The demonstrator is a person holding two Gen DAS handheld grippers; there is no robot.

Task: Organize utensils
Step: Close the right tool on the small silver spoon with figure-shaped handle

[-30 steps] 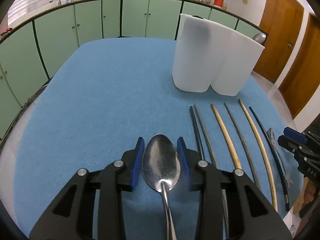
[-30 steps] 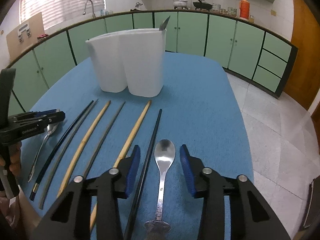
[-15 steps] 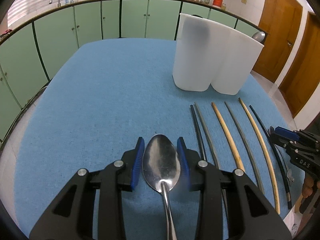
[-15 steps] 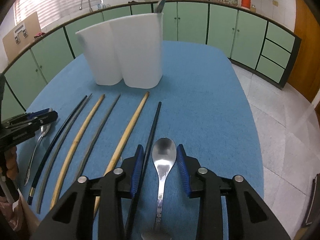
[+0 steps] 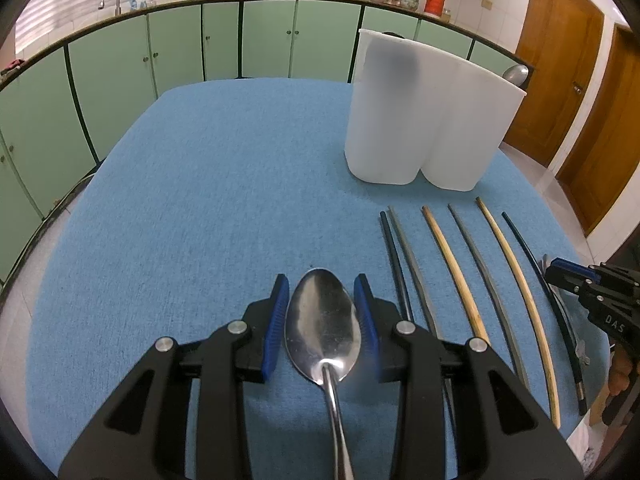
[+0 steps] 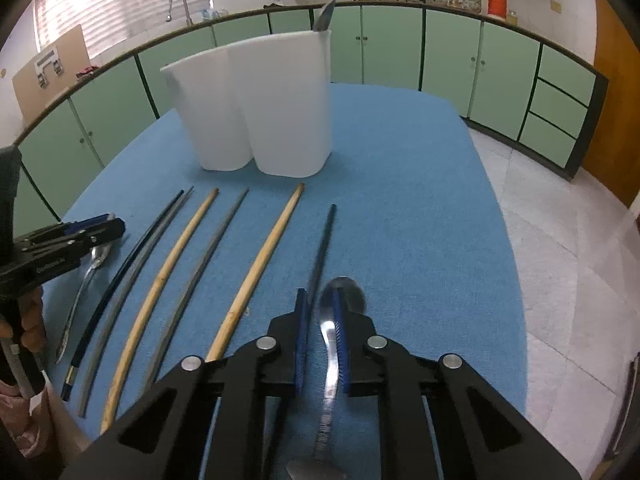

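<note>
The pick-up step is in hand — the right gripper [image 6: 320,320] is being closed on the small spoon [image 6: 343,292] beside the chopsticks [image 6: 260,264], while the large spoon [image 5: 322,324] is bracketed, ungrasped, by the left gripper [image 5: 322,300] — and a lift toward the white holder [image 6: 256,108] is called for next.

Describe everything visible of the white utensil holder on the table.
The white utensil holder looks like matte, slightly translucent plastic, formed as two rounded compartments joined side by side. It stands upright on the blue tablecloth, just beyond the far tips of the chopsticks, apart from them. One metal utensil end pokes above one compartment's rim. Neither gripper touches it.
</note>
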